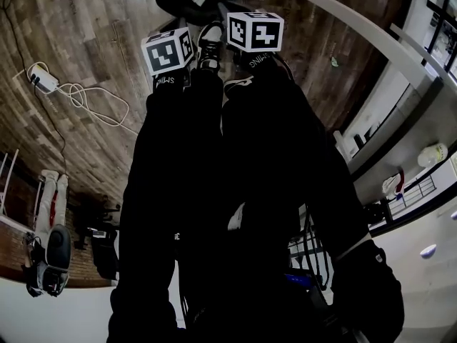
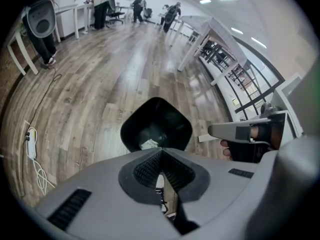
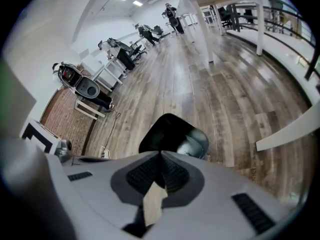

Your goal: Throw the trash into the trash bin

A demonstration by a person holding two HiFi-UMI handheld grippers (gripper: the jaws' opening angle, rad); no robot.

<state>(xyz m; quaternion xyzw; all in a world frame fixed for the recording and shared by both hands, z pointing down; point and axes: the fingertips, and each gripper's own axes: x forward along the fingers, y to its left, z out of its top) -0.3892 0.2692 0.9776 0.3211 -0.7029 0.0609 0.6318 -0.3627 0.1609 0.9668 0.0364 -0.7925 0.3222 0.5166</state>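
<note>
Right now my left gripper (image 2: 161,150) is clenched. Its two ribbed, dark rubber pads (image 2: 145,169) meet tip to tip inside smooth grey plastic shells, and nothing is pinched between them. Through the narrow slit behind the tips I see only my shoe (image 1: 209,43), white with black laces, and a little floor. My right gripper (image 3: 161,153) is closed the same way, its pads touching at the point and empty, with a pale sliver of plank showing in the gap behind them.

Just beyond both sets of tips stands the trash bin (image 2: 156,121). It is black, with a rounded-square mouth and a glossy liner that catches a grey sheen on one inner wall. The trash (image 2: 149,144), a small crumpled white scrap, lies inside the bin at the near side of its dark interior, touching neither gripper.

Around the bin spreads the floor (image 2: 100,84), long grey-brown wood-grain planks with a soft shine. To the left of the bin and well apart from it lies a white power strip (image 1: 43,78), its thin white cable (image 1: 93,102) trailing in loose loops. To the right of the bin a long, flat white table (image 1: 357,31) runs off on slim white legs. Far beyond the bin, people (image 2: 172,11) stand among more white desks.
</note>
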